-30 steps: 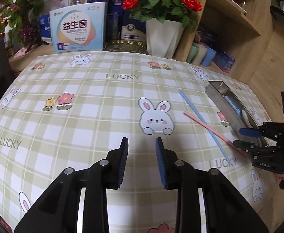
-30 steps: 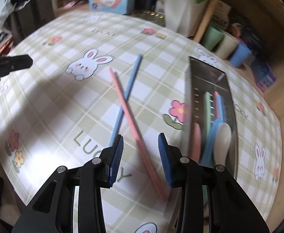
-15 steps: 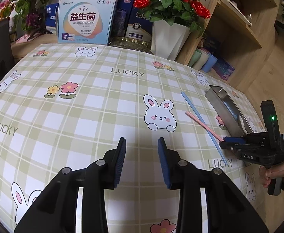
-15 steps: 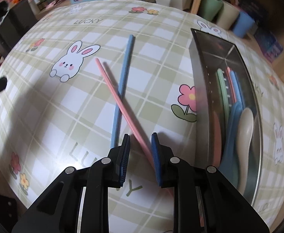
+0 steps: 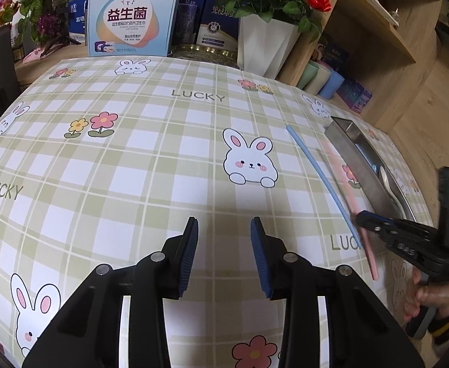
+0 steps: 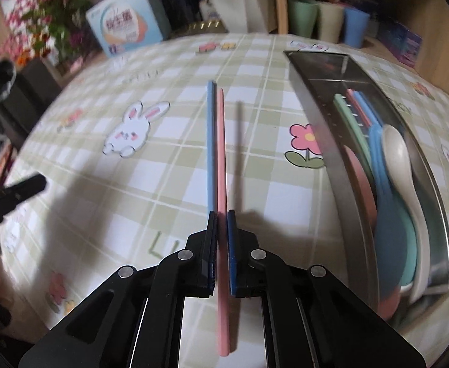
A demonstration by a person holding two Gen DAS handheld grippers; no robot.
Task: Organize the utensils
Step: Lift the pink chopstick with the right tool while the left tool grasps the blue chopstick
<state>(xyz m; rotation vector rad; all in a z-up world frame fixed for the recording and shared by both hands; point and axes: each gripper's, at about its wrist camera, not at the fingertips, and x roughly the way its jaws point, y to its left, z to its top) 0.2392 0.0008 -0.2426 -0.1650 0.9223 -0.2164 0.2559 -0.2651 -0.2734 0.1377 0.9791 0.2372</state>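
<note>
We see a worktop (image 5: 151, 165) covered by a green-and-white checked cloth printed with rabbits, flowers and the word LUCKY. Along its far edge stand a white planter with red roses (image 5: 264, 46) and a pale blue product box (image 5: 129, 20), with three cups (image 6: 327, 21) in green, cream and blue beside a wooden shelf unit.

On the right side of the worktop lies a long stainless steel tray (image 6: 341, 190). Inside it we make out a cream spoon (image 6: 399, 165), blue and teal spoons beneath it, and green, pink and blue sticks at the far end.

Left of the tray, two chopsticks sit close side by side on the cloth: a blue chopstick (image 6: 210, 144) and a pink chopstick (image 6: 221, 153).

Our right hand-held gripper (image 6: 222, 224) is clenched on the pink chopstick, its blue pads pressing the stick on both sides; the near end juts back below the jaws. The blue one ends at the left pad, and we cannot tell whether it is caught too.

Our left hand-held gripper (image 5: 224, 230) hangs above bare cloth, released, with nothing between its pads.
</note>
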